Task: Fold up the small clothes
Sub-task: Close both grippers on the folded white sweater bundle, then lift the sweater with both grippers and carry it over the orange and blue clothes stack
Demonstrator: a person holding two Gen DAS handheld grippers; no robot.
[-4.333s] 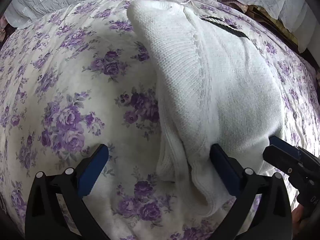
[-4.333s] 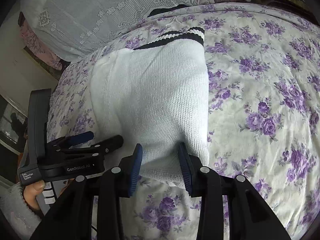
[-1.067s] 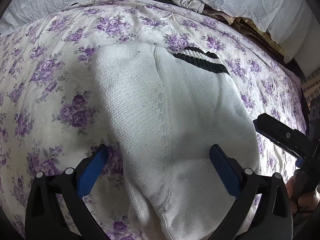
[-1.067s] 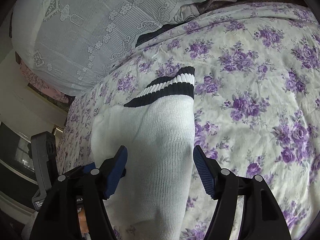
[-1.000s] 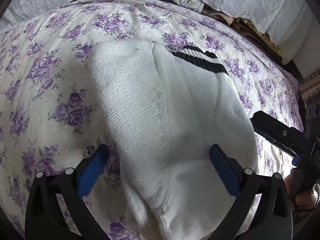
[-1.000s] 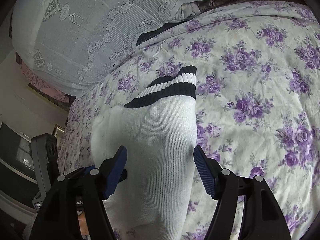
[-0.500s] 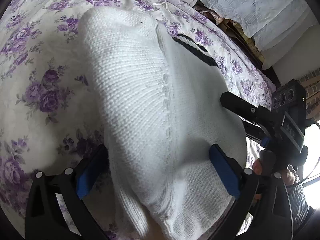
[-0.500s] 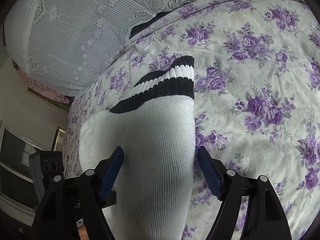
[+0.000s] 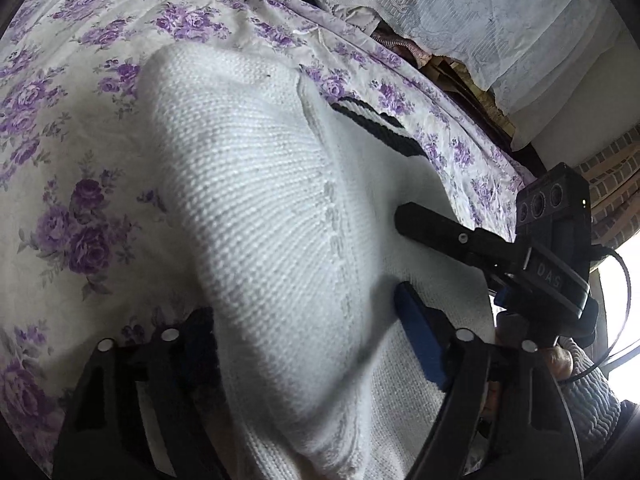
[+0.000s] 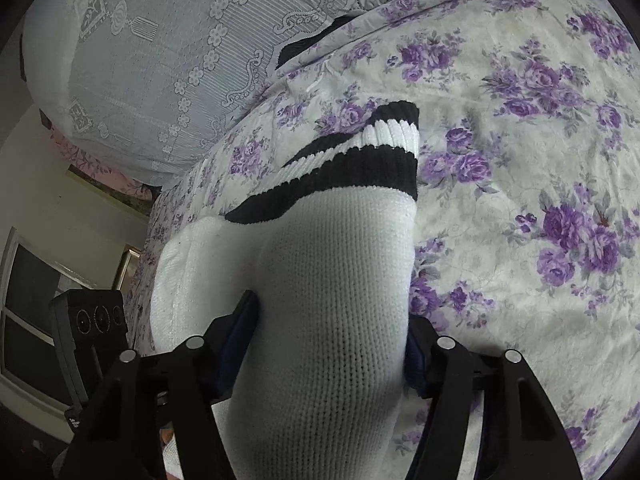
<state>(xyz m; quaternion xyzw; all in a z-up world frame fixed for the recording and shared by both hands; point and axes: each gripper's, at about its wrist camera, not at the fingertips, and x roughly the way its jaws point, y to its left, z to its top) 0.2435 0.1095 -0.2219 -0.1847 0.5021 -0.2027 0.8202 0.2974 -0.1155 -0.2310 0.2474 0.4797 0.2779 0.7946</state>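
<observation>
A white knitted garment (image 9: 272, 208) with a black-and-white striped hem (image 10: 360, 152) lies folded on a floral bedspread (image 9: 72, 168). My left gripper (image 9: 308, 340) has its jaws closed in on a thick fold of the near edge. My right gripper (image 10: 332, 328) likewise pinches the near edge of the garment (image 10: 332, 280), which bulges between its jaws. The right gripper also shows in the left wrist view (image 9: 472, 240), at the garment's right side. The fingertips are mostly hidden by cloth.
A white lace-covered pillow or bolster (image 10: 180, 48) lies at the head of the bed. Dark cloth (image 10: 304, 44) pokes out beneath it. A brick wall (image 9: 612, 172) and a window (image 10: 28, 312) are beyond the bed's edges.
Both grippers went from open and straddling the garment to closed on its near edge. Both moved closer to the cloth, and the garment now bunches up between the jaws.
</observation>
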